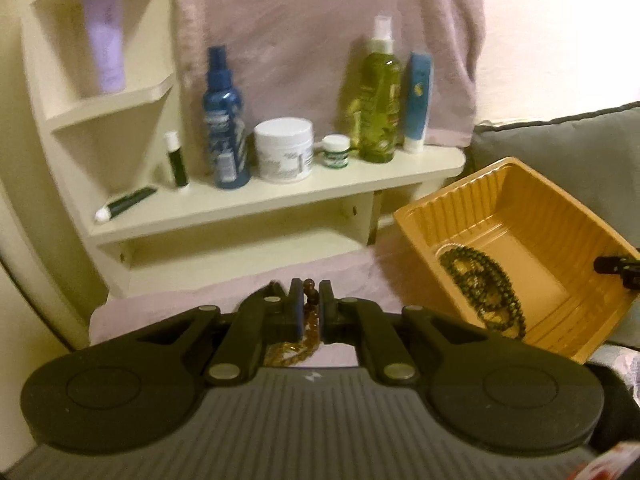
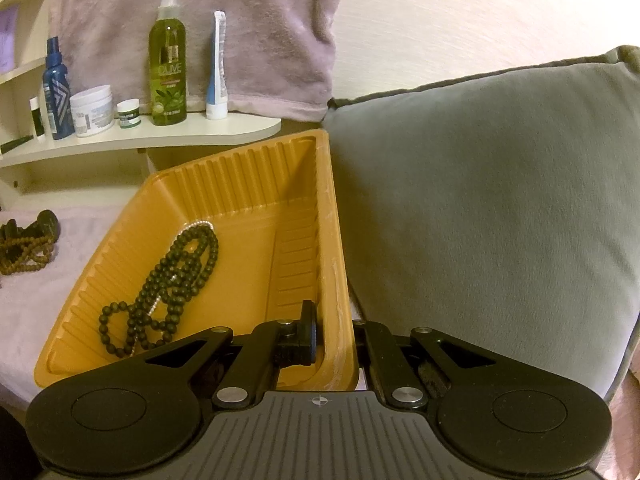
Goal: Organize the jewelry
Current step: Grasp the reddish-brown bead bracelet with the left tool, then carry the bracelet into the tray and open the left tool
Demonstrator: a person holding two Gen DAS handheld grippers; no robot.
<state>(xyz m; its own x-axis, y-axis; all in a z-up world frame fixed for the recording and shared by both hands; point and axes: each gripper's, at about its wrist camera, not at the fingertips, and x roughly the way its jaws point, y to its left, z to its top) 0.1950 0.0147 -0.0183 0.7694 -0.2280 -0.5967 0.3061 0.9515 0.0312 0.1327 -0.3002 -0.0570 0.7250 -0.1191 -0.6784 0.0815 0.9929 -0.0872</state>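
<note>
In the upper left of your left-wrist view stands a cream corner shelf unit [image 1: 280,196], its long lower shelf lined with bottles and jars, a lilac tube on a small upper shelf. Behind it, across the top centre, you see a mauve towel [image 1: 320,40] hanging against a pale cream wall [image 1: 560,32]. The right half of your right-wrist view is filled by a grey cushion [image 2: 500,200], and warm, yellowish light tints everything.

Orange ribbed tray [image 2: 256,184] — dark green beads [image 2: 176,276]; brown beads [image 1: 310,320].
</note>
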